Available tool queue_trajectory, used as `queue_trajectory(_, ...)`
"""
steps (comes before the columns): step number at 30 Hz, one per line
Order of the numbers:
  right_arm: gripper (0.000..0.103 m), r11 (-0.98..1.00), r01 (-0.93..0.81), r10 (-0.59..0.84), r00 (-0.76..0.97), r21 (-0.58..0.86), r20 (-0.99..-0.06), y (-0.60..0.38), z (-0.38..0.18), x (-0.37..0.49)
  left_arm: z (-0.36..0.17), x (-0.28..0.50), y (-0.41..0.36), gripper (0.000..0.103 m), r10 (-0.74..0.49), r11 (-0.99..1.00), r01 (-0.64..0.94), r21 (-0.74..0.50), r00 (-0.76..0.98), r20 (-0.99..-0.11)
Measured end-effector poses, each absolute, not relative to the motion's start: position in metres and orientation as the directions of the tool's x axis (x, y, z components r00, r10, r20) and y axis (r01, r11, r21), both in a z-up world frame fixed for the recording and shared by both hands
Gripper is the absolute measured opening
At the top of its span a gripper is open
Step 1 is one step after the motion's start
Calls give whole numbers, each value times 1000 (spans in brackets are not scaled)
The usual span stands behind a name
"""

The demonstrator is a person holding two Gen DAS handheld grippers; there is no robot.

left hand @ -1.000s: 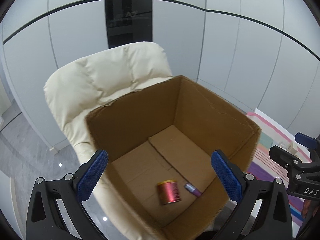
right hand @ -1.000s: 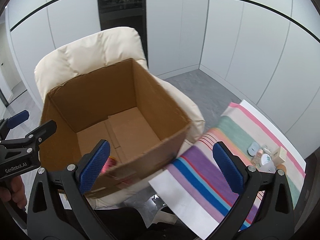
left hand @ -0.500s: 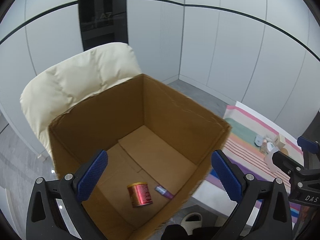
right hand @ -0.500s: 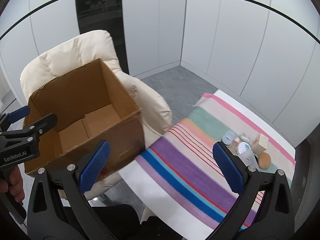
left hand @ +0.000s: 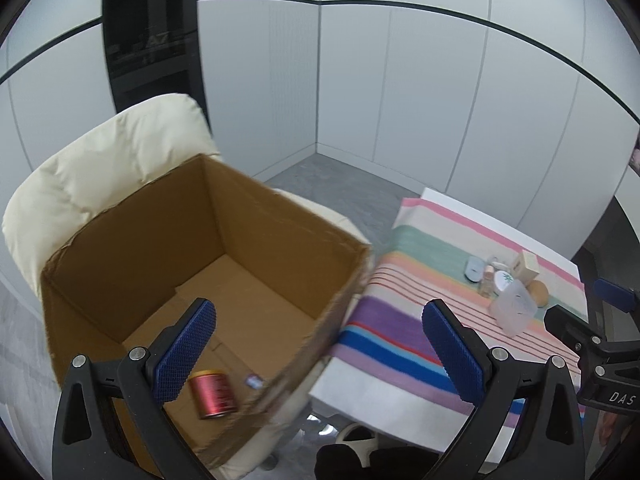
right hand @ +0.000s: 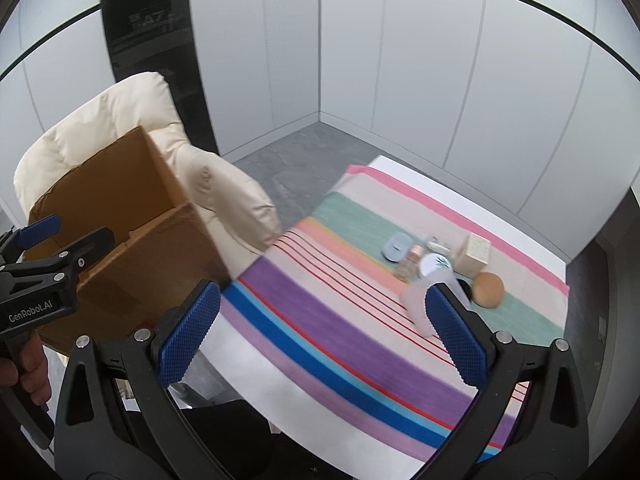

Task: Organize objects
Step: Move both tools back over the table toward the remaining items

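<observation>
An open cardboard box (left hand: 280, 236) (right hand: 120, 200) sits on a cream padded chair (left hand: 100, 160). On its floor lie a red can (left hand: 212, 396) and a small purple item (left hand: 254, 381). My left gripper (left hand: 320, 344) hovers open and empty over the box's near right corner. My right gripper (right hand: 320, 332) is open and empty above the striped cloth (right hand: 320, 320). Far on that cloth stands a cluster: a blue oval case (right hand: 394, 246), a small bottle (right hand: 412, 262), a white round lid (right hand: 436, 262), a beige cube box (right hand: 474, 252), a brown ball (right hand: 488, 290) and a frosted cup (left hand: 514, 312).
The striped cloth covers a white table (right hand: 420, 176) to the right of the chair. Grey floor (right hand: 288, 160) shows between the chair and white wall panels. A hand (right hand: 28, 368) holds the left gripper's handle at the left edge of the right wrist view.
Both views have swung to the right, away from the box and toward the striped table. The box has slid left in frame and the cluster of small objects has come nearer.
</observation>
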State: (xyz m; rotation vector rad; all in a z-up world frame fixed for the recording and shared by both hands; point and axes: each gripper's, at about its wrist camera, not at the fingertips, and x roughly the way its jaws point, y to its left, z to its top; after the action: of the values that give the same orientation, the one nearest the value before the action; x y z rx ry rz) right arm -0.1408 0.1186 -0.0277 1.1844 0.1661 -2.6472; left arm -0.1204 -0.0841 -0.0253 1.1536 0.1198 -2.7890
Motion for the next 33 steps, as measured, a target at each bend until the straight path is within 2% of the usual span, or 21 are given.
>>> queue_trajectory(33,103,-999,29,-36,-622,23,-782,269,-40,-121,-39,-153,62,103,65,-995,-95,-1,-676,-734)
